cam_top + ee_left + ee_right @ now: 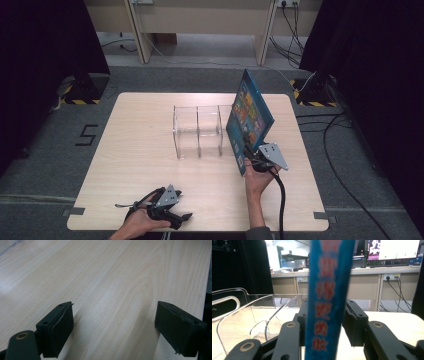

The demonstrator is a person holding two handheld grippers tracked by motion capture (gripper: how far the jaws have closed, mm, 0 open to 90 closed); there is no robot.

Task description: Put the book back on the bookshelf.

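A blue picture book [249, 116] stands tilted on edge at the right of the table, leaning over the right end of a clear plastic rack [197, 131]. My right gripper [248, 154] is shut on the book's near lower edge. In the right gripper view the book's blue spine [327, 297] with red characters rises between the two jaws, and the clear rack [247, 315] stands to its left. My left gripper [184, 217] rests near the table's front edge, open; its jaws stand wide apart over bare wood [115, 297].
The light wooden table [140, 165] sits on grey carpet. Desk legs and cables lie beyond the far edge. Black curtains stand at both sides. Tripod feet with striped tape [80, 97] flank the far corners.
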